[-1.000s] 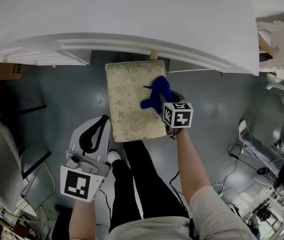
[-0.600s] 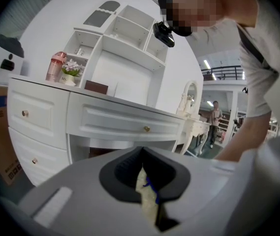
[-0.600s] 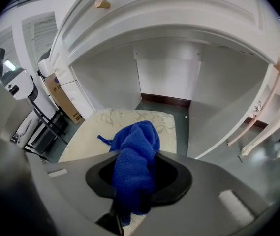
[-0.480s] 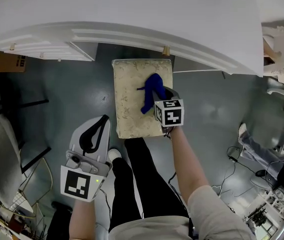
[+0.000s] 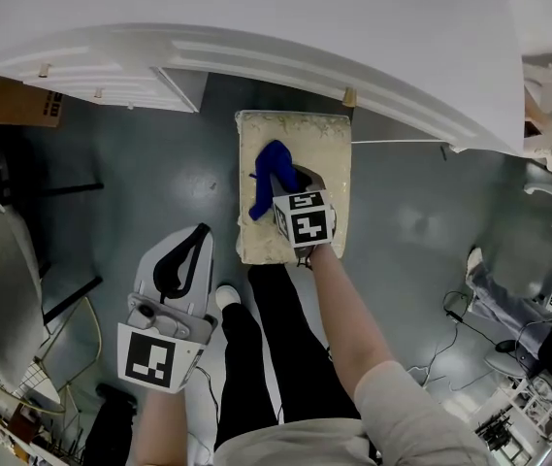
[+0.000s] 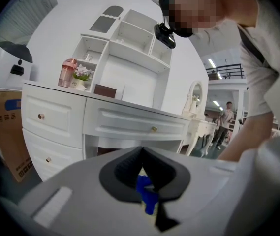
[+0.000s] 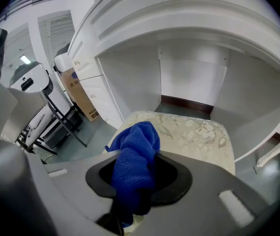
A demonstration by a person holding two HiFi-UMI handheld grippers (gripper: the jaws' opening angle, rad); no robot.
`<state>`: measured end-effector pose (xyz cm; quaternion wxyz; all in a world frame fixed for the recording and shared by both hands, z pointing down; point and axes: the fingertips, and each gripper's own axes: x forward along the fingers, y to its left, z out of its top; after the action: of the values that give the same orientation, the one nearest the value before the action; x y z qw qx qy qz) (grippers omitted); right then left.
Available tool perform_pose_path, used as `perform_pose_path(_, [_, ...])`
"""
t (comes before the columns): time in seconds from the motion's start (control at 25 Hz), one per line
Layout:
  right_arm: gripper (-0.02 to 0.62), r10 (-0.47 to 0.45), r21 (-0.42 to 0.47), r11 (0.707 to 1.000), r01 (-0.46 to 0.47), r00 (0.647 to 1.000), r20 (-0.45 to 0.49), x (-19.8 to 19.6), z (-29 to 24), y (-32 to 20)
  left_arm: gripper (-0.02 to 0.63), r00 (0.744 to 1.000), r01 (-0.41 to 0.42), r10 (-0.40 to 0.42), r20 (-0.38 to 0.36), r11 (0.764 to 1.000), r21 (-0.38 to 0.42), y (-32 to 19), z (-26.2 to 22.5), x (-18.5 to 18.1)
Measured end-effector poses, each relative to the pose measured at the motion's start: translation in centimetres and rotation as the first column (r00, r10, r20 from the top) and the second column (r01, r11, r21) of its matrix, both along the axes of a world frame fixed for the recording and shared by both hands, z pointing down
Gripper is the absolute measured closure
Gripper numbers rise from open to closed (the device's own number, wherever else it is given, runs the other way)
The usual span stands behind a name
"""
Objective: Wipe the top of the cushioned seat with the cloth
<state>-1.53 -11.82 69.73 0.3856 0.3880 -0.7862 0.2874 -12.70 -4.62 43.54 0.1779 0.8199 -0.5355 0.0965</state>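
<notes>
The cushioned seat (image 5: 326,158) has a cream floral top and stands on the grey floor, half under the white dressing table. A blue cloth (image 5: 266,181) lies bunched on the seat's left half. My right gripper (image 5: 280,184) is shut on the cloth and presses it onto the cushion. In the right gripper view the cloth (image 7: 136,159) hangs between the jaws of the right gripper (image 7: 139,183), with the seat (image 7: 196,132) beyond. My left gripper (image 5: 198,241) hangs over the floor left of the seat, shut and holding nothing; it (image 6: 142,154) faces the table's drawers.
The white dressing table (image 5: 256,27) overhangs the seat's far end. A cardboard box (image 5: 14,105) and a chair (image 5: 4,289) stand at the left. The person's dark-trousered legs (image 5: 276,348) are just in front of the seat. Cables and clutter (image 5: 508,328) lie at the right.
My right gripper has dragged the blue cloth from the seat's right edge to its left half. The left gripper has stayed where it was.
</notes>
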Motion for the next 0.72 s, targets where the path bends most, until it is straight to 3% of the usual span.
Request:
perform_pose_path(0.4, [0.477,-0.087,0.002,0.996,0.087,0.996,0.021,-4.0,-0.2,1.9,0.618,1.0,0.024,-0.024,0.006,0.999,0.022,1.1,-0.2,-1.0])
perform_pose_path(0.72, [0.477,-0.076,-0.007,0.997,0.076,0.996,0.04,-3.3,0.0,4.1,0.618,1.0,0.015,-0.015,0.008,1.0,0.023,1.8,-0.4,-0.9])
